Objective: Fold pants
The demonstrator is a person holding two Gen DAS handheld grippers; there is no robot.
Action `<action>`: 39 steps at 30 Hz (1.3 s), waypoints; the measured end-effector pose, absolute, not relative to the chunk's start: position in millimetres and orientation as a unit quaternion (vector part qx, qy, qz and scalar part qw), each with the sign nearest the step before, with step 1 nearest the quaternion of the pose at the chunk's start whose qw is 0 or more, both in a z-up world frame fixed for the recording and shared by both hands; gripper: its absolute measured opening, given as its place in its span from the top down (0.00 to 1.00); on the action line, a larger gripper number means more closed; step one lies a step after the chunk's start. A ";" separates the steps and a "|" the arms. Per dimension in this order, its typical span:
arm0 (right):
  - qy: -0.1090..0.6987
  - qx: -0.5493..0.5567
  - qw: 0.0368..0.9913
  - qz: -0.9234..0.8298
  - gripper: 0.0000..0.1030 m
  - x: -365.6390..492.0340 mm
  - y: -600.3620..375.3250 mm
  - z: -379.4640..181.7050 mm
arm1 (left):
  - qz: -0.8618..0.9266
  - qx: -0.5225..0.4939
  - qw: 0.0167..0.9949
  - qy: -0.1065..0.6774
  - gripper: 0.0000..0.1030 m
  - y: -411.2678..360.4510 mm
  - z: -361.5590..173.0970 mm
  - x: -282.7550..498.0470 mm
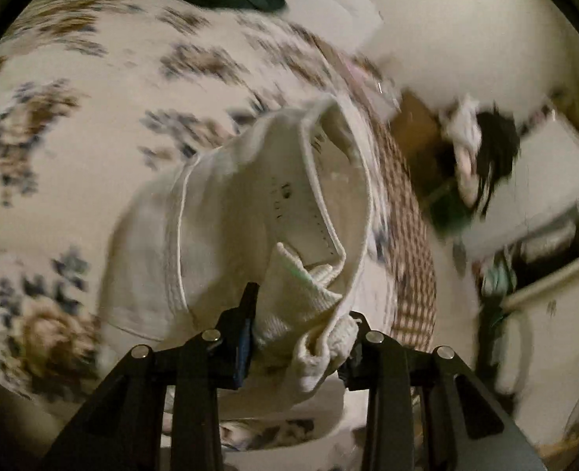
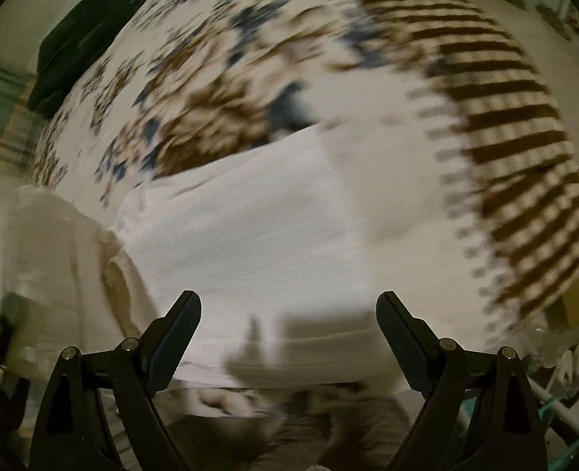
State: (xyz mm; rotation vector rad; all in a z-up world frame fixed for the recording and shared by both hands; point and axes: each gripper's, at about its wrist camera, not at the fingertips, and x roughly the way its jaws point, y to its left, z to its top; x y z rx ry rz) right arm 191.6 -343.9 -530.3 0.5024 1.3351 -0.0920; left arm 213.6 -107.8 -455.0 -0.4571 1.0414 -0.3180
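White pants (image 1: 250, 204) — waistband between fingers (image 1: 246, 314)

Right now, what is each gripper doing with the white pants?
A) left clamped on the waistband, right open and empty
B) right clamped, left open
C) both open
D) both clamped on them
A: the left gripper has the ribbed waistband of the white pants bunched between its fingers, while the right gripper has its fingers spread wide above the pants, gripping nothing.

Dim, warm indoor light. Both fisheye views bend hard at their dark rims. Motion blur smears the floral bedspread (image 2: 219, 90), worse in the right view.
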 end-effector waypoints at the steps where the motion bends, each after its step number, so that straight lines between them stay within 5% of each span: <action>1: 0.612 0.229 0.756 -0.048 0.10 190.3 -354.6 -529.5 | -0.153 -0.204 0.823 0.508 0.72 -126.2 -465.2 215.9; 20: 0.611 0.248 0.750 -0.058 0.10 187.1 -426.7 -539.6 | -0.096 -0.106 0.777 0.612 0.67 -222.5 -532.9 213.0; 25: 0.610 0.276 0.742 -0.040 0.10 188.2 -430.6 -535.6 | -0.076 -0.158 0.769 0.615 0.36 -207.2 -501.4 211.8; 29: 0.611 0.291 0.737 0.001 0.10 199.4 -417.2 -530.7 | -0.038 -0.188 0.796 0.574 0.22 -175.4 -458.5 204.1; 39: 0.628 0.261 0.727 0.093 0.10 260.0 -331.1 -564.7 | 0.082 -0.112 0.799 0.585 0.22 -90.9 -481.2 212.5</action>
